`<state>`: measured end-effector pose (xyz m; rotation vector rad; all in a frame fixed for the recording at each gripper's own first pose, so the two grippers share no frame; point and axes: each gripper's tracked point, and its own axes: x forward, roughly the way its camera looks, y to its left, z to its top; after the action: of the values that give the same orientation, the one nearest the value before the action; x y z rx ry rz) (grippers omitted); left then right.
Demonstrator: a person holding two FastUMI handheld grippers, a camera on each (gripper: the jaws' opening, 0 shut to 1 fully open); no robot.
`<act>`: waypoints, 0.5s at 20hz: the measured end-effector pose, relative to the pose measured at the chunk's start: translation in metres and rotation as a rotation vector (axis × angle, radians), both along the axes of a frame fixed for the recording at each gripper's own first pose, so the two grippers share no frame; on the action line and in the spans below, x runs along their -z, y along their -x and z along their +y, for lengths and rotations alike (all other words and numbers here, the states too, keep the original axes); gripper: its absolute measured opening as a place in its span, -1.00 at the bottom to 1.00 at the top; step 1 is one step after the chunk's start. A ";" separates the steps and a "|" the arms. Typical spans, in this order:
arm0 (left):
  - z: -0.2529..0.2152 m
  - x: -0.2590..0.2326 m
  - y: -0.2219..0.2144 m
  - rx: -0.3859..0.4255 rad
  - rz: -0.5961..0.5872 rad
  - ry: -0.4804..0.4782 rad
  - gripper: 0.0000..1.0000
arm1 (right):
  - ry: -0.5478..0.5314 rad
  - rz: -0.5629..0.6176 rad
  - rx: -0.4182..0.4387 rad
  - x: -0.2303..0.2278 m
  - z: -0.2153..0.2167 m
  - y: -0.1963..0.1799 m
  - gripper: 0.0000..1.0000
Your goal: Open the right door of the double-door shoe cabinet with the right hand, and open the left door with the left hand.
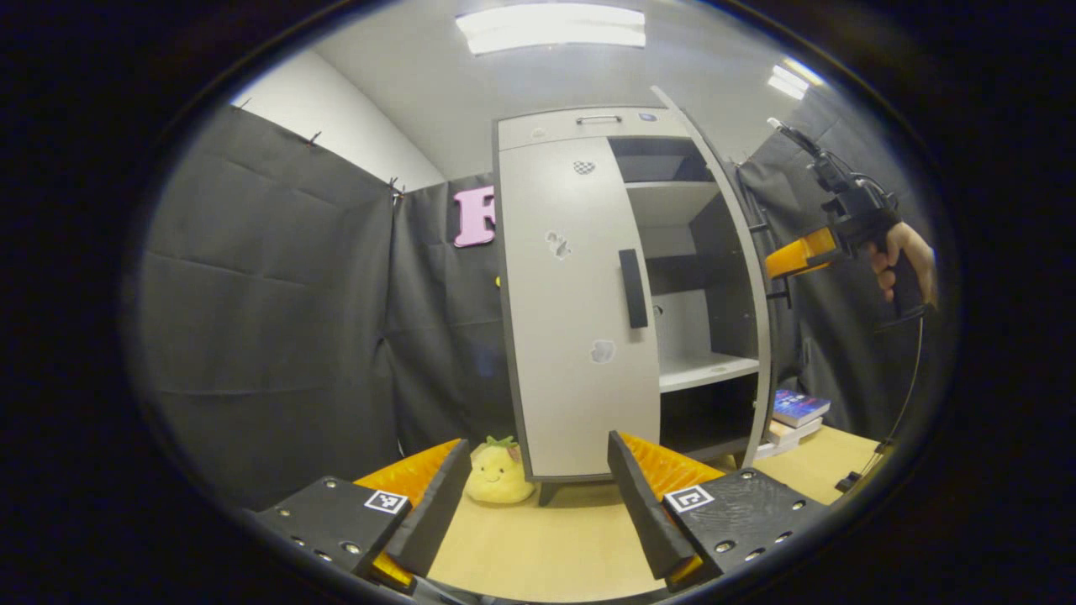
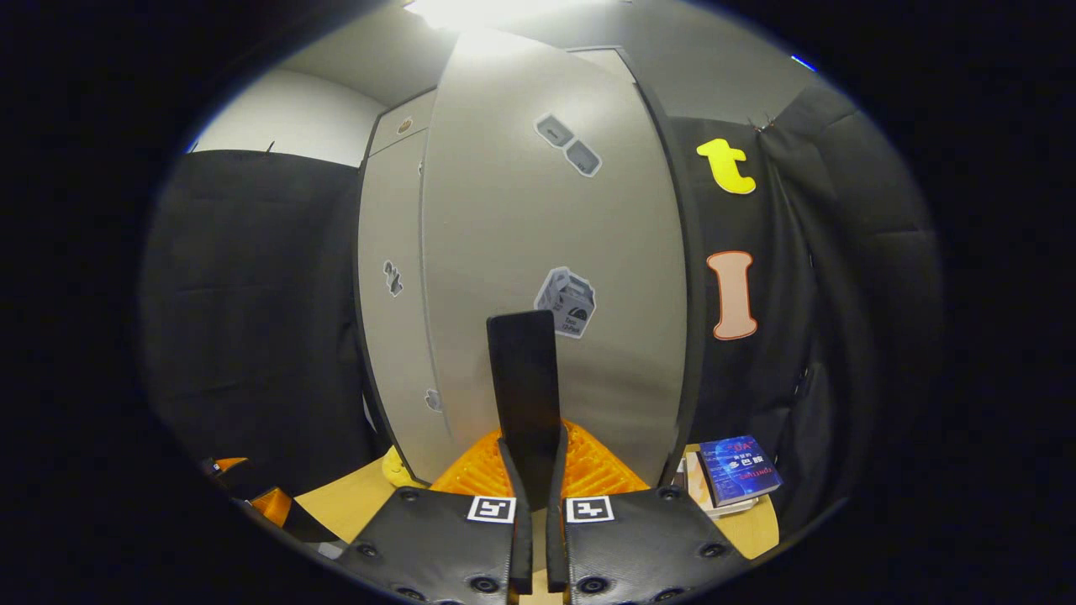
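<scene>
— Nearest the lens, what did the right tongs (image 2: 530, 504) have?

— Their two black fingers were drawn nearly together around the dark upright handle (image 2: 524, 382) of the right door (image 2: 538, 252), both pressing on it as far as I could judge. That door stood swung well out from the shoe cabinet (image 1: 588, 126) — its pale face, stickers and all, close before the camera.

— And the left tongs (image 1: 538, 496)?

— Spread wide, holding nothing, hovering well short of the cabinet above the wooden surface (image 1: 546, 538). The left door (image 1: 572, 319) was closed, its dark handle (image 1: 634, 288) on the inner edge, untouched.

— So which step?

— Right door about done, I'd say; the left one not yet begun. The next move would call for carrying the open left tongs forward to that handle, closing on it, and pulling outward in an arc.

— How did the cabinet look?

— Tall, light grey, dark-edged, at the back of the surface, with pale shelves showing in the opened right half — a yellow plush toy (image 1: 498, 472) by its left foot, books (image 1: 794, 413) to its right.
</scene>
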<state>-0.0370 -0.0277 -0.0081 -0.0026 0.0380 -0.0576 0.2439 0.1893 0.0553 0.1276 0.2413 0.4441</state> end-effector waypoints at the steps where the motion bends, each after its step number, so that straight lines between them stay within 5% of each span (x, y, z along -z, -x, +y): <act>1: -0.005 0.000 -0.001 0.010 -0.002 -0.001 0.87 | 0.004 0.000 0.002 0.000 -0.002 0.000 -0.80; 10: -0.049 -0.005 -0.008 0.089 -0.009 -0.003 0.87 | 0.033 -0.008 0.036 0.000 -0.021 0.000 -0.84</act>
<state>-0.0289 -0.0771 -0.0029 0.0024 0.0294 -0.1464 0.2436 0.1680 0.0549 0.0976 0.2381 0.4051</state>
